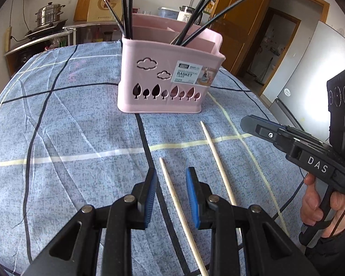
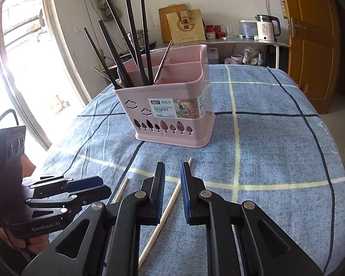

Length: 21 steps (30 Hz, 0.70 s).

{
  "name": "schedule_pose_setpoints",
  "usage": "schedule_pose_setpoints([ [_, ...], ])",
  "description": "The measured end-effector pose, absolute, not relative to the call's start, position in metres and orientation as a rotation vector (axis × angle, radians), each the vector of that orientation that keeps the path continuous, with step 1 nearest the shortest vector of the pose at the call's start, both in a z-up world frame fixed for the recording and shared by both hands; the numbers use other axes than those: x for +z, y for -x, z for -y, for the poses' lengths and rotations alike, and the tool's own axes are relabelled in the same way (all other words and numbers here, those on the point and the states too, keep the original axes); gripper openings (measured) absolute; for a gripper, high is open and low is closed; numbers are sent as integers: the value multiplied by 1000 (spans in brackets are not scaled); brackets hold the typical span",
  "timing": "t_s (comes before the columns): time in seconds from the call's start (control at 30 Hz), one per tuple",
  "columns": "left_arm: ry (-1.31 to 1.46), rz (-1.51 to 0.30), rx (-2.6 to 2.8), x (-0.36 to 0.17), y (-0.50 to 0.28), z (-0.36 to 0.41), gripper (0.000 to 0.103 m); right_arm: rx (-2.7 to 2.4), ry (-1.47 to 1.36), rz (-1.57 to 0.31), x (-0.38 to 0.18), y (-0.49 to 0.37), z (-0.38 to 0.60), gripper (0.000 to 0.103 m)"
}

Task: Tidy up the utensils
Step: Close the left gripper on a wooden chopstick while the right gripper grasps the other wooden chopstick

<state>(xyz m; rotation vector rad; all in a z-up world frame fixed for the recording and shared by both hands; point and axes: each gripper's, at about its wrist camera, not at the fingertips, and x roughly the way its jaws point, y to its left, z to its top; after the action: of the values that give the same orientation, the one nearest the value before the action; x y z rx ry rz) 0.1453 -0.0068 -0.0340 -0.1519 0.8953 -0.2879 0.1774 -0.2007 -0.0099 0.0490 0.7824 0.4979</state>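
Observation:
A pink chopstick basket (image 1: pixel 168 76) (image 2: pixel 172 115) stands mid-table, with several black chopsticks (image 1: pixel 126 7) (image 2: pixel 131 46) upright in it. Two pale wooden chopsticks lie on the cloth in front of it. My left gripper (image 1: pixel 171 174) (image 2: pixel 105 186) hovers open over the left wooden chopstick (image 1: pixel 179 211) (image 2: pixel 121 189), which runs between the blue pads without touching them. My right gripper (image 2: pixel 172 168) (image 1: pixel 246 124) is also open, low over the right wooden chopstick (image 2: pixel 167 207) (image 1: pixel 217 161). That stick lies in the narrow gap between the jaws, ungripped.
A blue checked cloth (image 2: pixel 276 149) covers the table, whose edge falls away at right. A person's hand (image 1: pixel 315 202) holds the right gripper's handle. Behind are a shelf with a kettle (image 2: pixel 266 30) and paper bag (image 2: pixel 188 26), a steamer pot (image 1: pixel 49 15) and a wooden door (image 2: pixel 310 46).

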Motion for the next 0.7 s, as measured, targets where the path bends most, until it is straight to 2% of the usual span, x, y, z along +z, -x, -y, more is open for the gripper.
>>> schedule_pose_setpoints([
  [0.23,108,-938,-264,-52,-151,19,27,486,-25,-851,-32,-192,191,14],
  [0.3,81,-931,-248,-52,-152,21,17,477,-16,-870,-38,-196,189,14],
  [0.4,56,-920,-227,-51,-155,22,10,464,-5,-896,-44,-203,185,14],
  [0.7,56,-914,-152,-50,-173,2,6,443,41,-942,-53,-217,173,14],
])
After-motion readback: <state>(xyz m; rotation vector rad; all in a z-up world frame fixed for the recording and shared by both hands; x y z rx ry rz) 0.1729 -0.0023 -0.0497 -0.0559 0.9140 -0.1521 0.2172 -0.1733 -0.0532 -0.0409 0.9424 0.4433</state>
